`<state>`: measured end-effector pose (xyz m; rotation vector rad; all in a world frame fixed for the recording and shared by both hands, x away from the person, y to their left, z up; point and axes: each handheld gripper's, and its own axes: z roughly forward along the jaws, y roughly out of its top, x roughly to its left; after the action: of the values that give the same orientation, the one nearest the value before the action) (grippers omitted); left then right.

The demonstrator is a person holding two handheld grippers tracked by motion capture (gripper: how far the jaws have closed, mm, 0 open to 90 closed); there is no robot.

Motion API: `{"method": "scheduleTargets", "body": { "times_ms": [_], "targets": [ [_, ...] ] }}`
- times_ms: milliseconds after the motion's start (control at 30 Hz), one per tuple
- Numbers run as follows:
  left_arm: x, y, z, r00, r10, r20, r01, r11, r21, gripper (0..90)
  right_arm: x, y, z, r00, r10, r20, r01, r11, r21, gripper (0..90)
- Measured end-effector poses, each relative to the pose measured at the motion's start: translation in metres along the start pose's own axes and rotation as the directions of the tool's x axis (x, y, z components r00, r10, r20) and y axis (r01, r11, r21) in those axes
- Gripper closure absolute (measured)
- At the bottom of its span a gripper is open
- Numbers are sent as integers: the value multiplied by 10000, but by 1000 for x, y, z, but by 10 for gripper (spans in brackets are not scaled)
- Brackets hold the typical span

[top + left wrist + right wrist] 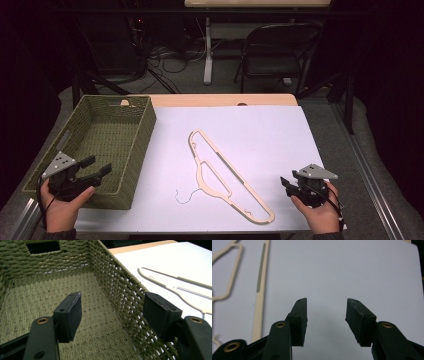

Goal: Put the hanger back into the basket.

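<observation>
A cream, flat clothes hanger [235, 171] lies slantwise on the white sheet [260, 130], its thin wire hook [183, 197] pointing toward the near left. A green woven basket [145, 135] stands at the left with nothing in it. My left gripper [98, 167] is open over the basket's near right corner. In the left gripper view it [112, 307] straddles the basket wall [117, 282], and the hanger [175, 282] lies beyond. My right gripper [286, 184] is open and holds nothing, low over the sheet to the right of the hanger. In the right gripper view it [327, 307] has the hanger [260, 290] on its left.
The sheet covers a wooden table [220, 100] whose far edge shows bare. Behind the table stand a dark folding chair [275, 50], a white table leg [207, 50] and cables on the floor. A metal rail [370, 175] runs along the right side.
</observation>
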<state>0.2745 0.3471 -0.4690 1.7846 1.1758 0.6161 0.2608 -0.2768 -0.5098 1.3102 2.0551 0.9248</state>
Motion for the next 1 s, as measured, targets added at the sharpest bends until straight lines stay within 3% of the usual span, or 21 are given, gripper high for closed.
{"method": "scheduleTargets", "body": {
  "times_ms": [167, 267, 400, 700, 1000],
  "targets": [
    [0, 1, -3, 9997, -207, -93, 205, 9997, -157, 317, -1, -6, 7, 10000, 49, -19, -48, 9988, 492, 511],
    [-2, 1, -6, 9998, -160, -78, 159, 9996, -218, 317, -3, -3, 9, 10000, 53, -14, -52, 9970, 775, 519],
    [-5, 2, -9, 9999, -135, -28, 134, 9995, -273, 318, -5, 6, 10, 9992, 226, -343, -178, 9909, 1336, 527],
    [-10, 5, -11, 9999, -61, 110, 63, 9997, -239, 312, -3, 17, 9, 9989, -69, -464, 135, 9894, 1444, 503],
    [-10, 6, -11, 10000, -16, 49, 17, 9998, -187, 312, -4, 31, 9, 9981, -361, -497, 450, 9808, 1896, 494]
  ]
}}
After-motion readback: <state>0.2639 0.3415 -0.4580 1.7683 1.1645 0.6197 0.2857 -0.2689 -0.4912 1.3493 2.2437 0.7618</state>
